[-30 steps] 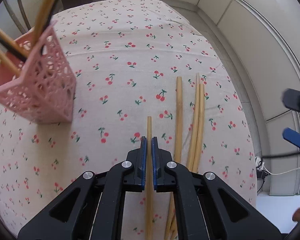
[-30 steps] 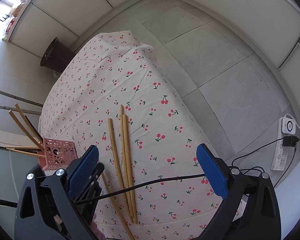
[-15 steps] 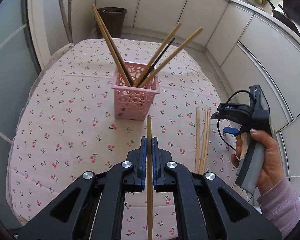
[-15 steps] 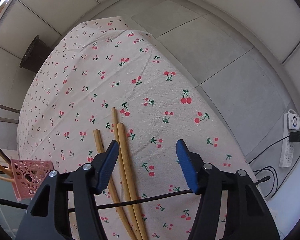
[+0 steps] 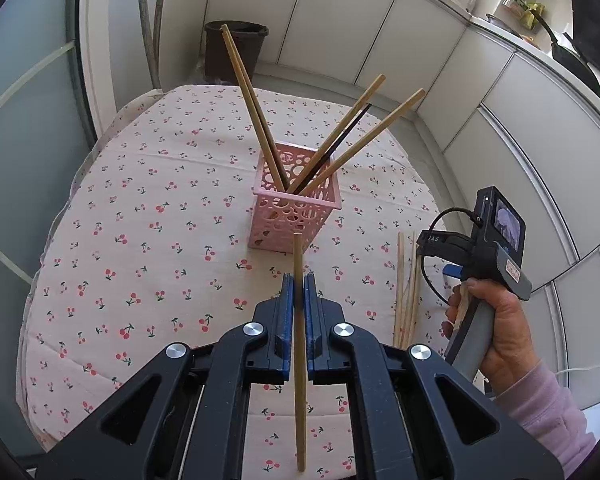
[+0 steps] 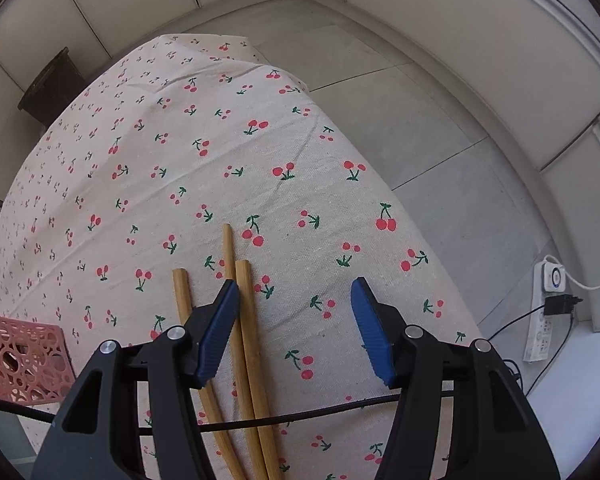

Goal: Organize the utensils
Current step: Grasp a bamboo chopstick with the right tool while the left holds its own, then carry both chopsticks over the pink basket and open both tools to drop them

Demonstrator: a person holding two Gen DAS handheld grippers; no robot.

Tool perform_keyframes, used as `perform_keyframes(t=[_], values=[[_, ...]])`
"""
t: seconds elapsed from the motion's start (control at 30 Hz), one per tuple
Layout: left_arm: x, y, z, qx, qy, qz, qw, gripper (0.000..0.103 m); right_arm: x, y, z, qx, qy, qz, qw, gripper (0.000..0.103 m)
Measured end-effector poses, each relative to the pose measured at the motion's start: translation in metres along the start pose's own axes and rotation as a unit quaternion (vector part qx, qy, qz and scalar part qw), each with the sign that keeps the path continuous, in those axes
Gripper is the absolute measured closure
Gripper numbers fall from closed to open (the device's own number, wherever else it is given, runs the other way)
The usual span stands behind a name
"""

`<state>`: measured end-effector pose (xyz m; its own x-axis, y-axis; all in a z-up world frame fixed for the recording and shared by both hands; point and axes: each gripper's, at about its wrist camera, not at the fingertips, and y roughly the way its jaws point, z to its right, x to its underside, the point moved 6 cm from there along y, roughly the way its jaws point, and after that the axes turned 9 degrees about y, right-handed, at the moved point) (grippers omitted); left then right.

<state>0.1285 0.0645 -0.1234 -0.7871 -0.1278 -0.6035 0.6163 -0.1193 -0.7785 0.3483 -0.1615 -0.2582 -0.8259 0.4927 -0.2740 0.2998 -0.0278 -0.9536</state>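
Note:
My left gripper (image 5: 299,280) is shut on a wooden chopstick (image 5: 297,252), held above the cherry-print tablecloth (image 5: 160,240). Its tip points at the pink lattice basket (image 5: 296,216) just ahead, which holds several chopsticks. My right gripper (image 6: 294,284) hangs low over three chopsticks lying side by side on the cloth (image 6: 246,292), its jaws partly open and not pressing on anything. Its left finger (image 6: 220,320) covers the middle stick, and the rightmost stick lies just inside that finger. In the left wrist view these three sticks (image 5: 406,288) lie right of the basket.
A person's hand (image 5: 500,328) in a pink sleeve holds the right gripper's handle. The table's right edge drops to a tiled floor with a power strip (image 6: 548,312). A dark bin (image 5: 236,52) stands behind the table. A black cable (image 6: 300,416) crosses under the right jaws.
My left gripper rose and pulled back with its chopstick, bringing the basket in front of it. My right gripper sank toward the three chopsticks and its jaws narrowed from wide open.

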Motion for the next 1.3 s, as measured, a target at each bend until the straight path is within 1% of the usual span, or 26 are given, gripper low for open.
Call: perform_keyframes(t=[0.03,0.07,0.1,0.13,0.17,0.2,0.27,0.33,0.6,0.67,0.83,1.03,1.17,1.3], values=[[0.0,-0.001,-0.002,-0.002,-0.001,0.001,1.0,0.098,0.001,0.0,-0.001,0.004,-0.006,0.003,1.0,0.048],[0.001,-0.001,-0.004,-0.004,-0.003,0.001,1.0,0.098,0.002,0.001,-0.003,0.019,-0.016,0.008,1.0,0.053],[0.001,-0.002,-0.006,-0.006,-0.005,0.002,1.0,0.098,0.004,0.001,-0.006,0.032,-0.032,0.018,0.999,0.054],[0.001,-0.003,-0.007,-0.007,-0.006,0.002,1.0,0.098,0.006,0.001,-0.008,0.036,-0.043,0.027,0.998,0.059],[0.001,-0.003,-0.008,-0.008,-0.007,0.003,0.9999,0.098,0.008,0.0,-0.011,0.031,-0.054,0.033,0.998,0.069],[0.0,-0.003,-0.01,-0.009,-0.008,0.004,0.9999,0.098,0.009,0.0,-0.014,0.026,-0.062,0.032,0.997,0.074],[0.0,-0.003,-0.012,-0.009,-0.01,0.005,0.9999,0.098,0.011,-0.001,-0.02,0.017,-0.076,0.028,0.997,0.088],[0.0,-0.003,-0.013,-0.011,-0.012,0.005,0.9999,0.098,0.012,-0.001,-0.022,0.002,-0.082,0.023,0.996,0.094],[0.003,-0.005,-0.015,-0.024,-0.007,0.011,0.9996,0.098,0.02,-0.011,-0.018,-0.045,-0.084,0.009,0.995,0.096],[0.003,-0.007,-0.016,-0.024,-0.008,0.013,0.9996,0.098,0.024,-0.021,-0.018,-0.056,-0.092,0.019,0.994,0.096],[0.004,-0.012,-0.018,-0.025,-0.006,0.018,0.9995,0.098,0.029,-0.062,-0.016,-0.1,-0.108,0.048,0.988,0.096],[0.006,-0.023,-0.017,-0.024,-0.001,0.029,0.9993,0.098,0.039,-0.12,-0.005,-0.157,-0.125,0.082,0.976,0.096],[0.005,-0.032,-0.017,-0.026,0.004,0.041,0.9988,0.098,0.044,-0.158,0.001,-0.197,-0.131,0.113,0.965,0.096],[-0.001,-0.043,-0.015,-0.018,0.004,0.053,0.9984,0.098,0.05,-0.187,0.003,-0.244,-0.128,0.121,0.954,0.096]])
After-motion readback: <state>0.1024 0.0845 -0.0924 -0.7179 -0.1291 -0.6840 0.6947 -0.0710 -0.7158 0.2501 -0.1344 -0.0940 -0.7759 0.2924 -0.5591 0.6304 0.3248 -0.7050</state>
